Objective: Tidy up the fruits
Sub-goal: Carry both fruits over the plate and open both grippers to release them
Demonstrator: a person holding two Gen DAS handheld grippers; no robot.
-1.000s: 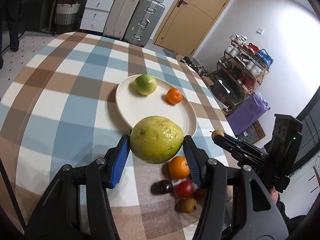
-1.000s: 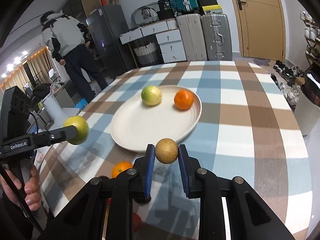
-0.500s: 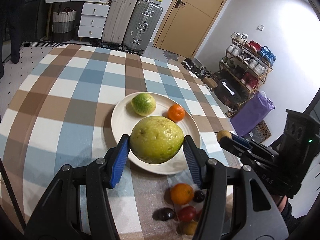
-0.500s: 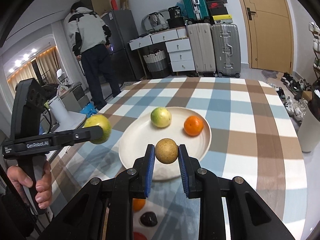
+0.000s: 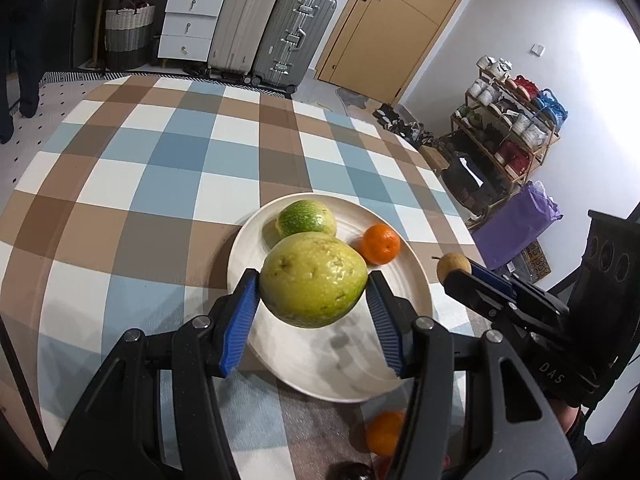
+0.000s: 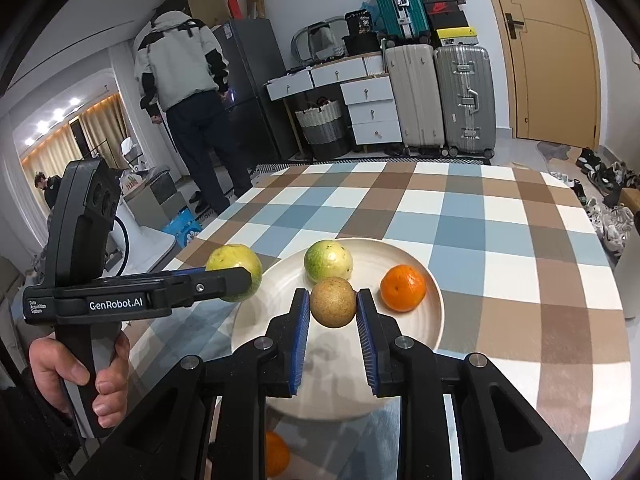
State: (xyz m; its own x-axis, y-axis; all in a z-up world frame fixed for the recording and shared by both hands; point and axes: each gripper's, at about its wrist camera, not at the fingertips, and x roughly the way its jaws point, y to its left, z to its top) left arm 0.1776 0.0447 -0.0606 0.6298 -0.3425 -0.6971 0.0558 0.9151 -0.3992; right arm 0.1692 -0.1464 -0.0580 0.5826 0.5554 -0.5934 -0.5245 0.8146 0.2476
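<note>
Pinching a big yellow-green fruit [image 5: 314, 280], the left gripper [image 5: 312, 308] hangs above the white plate [image 5: 336, 364]; the right gripper [image 6: 333, 320] clamps a small brown fruit [image 6: 333, 302] over it. Farther back on the plate lie a green fruit [image 5: 306, 217] and a tangerine [image 5: 380, 243].

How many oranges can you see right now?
2: one orange on the plate, another orange on the table near the plate's front edge. More may be hidden behind the tongs.

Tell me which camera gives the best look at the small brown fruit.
The right wrist view: the small brown fruit sits centred and close, gripped between the right tongs above the plate. The left wrist view shows it only small, at the tongs' tip.
</note>
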